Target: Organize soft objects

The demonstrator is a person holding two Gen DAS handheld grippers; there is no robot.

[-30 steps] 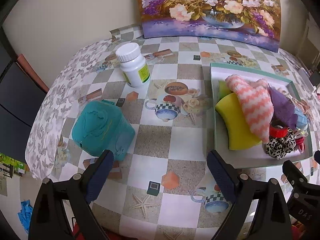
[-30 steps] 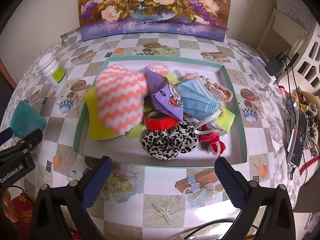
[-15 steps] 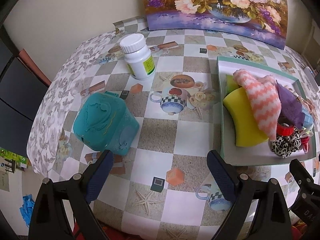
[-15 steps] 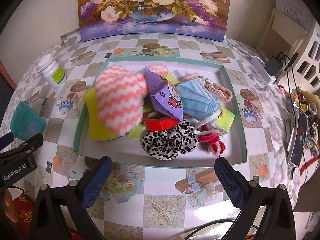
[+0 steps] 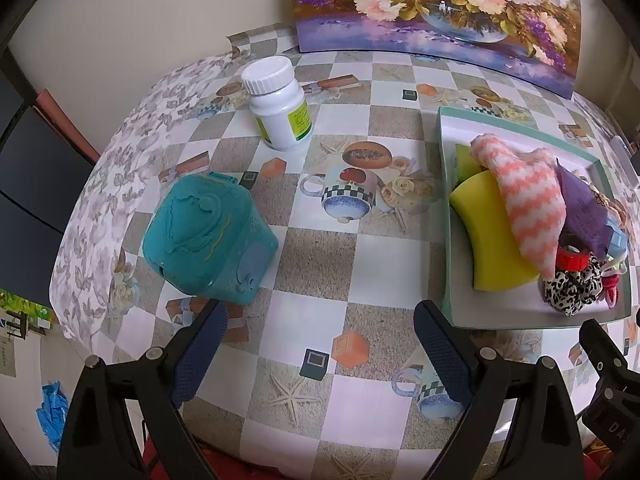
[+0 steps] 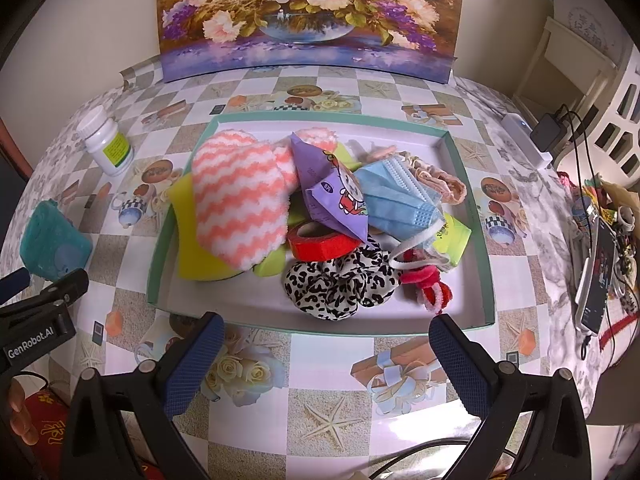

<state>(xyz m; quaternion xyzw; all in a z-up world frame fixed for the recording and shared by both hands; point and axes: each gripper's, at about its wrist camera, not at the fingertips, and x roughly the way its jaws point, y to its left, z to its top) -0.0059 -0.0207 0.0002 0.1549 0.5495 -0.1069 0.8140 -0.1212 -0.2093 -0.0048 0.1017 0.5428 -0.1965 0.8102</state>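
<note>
A teal-rimmed white tray (image 6: 476, 216) (image 5: 448, 240) holds a heap of soft items: a pink-and-white zigzag cloth (image 6: 240, 208) (image 5: 528, 200), a yellow sponge (image 5: 492, 240), a purple packet (image 6: 340, 200), a blue face mask (image 6: 400, 196), a red tape roll (image 6: 320, 244), a leopard scrunchie (image 6: 340, 284) and a red fuzzy tie (image 6: 428, 284). My right gripper (image 6: 324, 356) is open in front of the tray's near rim, empty. My left gripper (image 5: 320, 352) is open over the tablecloth left of the tray, empty.
A teal fuzzy box (image 5: 208, 236) (image 6: 52, 240) lies left of the tray, and a white pill bottle (image 5: 280, 104) (image 6: 106, 140) stands behind it. A flower painting (image 6: 308, 16) leans on the wall. A power strip with charger (image 6: 536, 140) and clutter sit at the right edge.
The left gripper has drifted left and slightly back, so the tray sits further right in its view. The right gripper has barely moved. Both stay open.
</note>
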